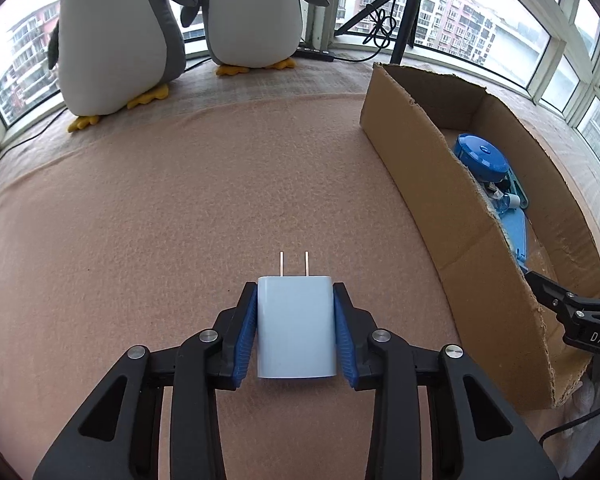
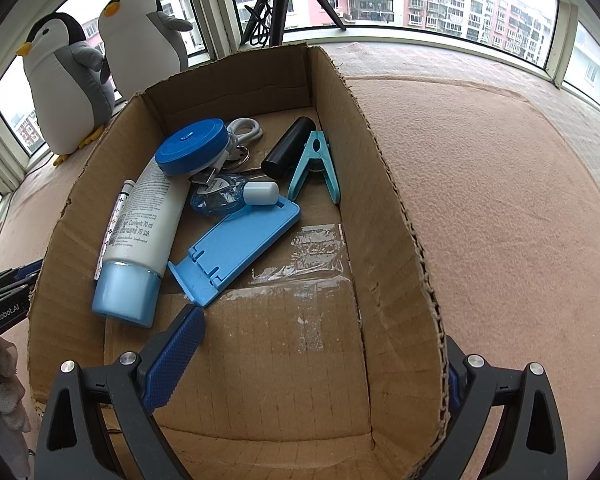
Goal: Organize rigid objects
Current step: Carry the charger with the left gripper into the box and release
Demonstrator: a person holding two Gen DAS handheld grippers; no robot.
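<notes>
My left gripper [image 1: 296, 320] is shut on a white plug adapter [image 1: 296, 326], prongs pointing away, low over the pink cloth [image 1: 180, 220]. A cardboard box [image 1: 452, 208] stands to its right. My right gripper [image 2: 316, 344] is open and straddles the box's right wall [image 2: 396, 240], one finger inside, one outside. The box holds a blue round case [image 2: 192, 148], a white tube with a blue cap [image 2: 140, 232], a blue phone stand [image 2: 236, 244], a teal clip [image 2: 316, 164], a black cylinder [image 2: 288, 148], a small clear bottle [image 2: 228, 196] and a white cable [image 2: 244, 128].
Two plush penguins [image 1: 116, 40] stand at the window on the far left. A black tripod [image 1: 404, 12] and a power strip [image 1: 316, 54] sit at the back by the glass. Windows ring the platform. The right gripper's body [image 1: 580, 320] shows at the box's near end.
</notes>
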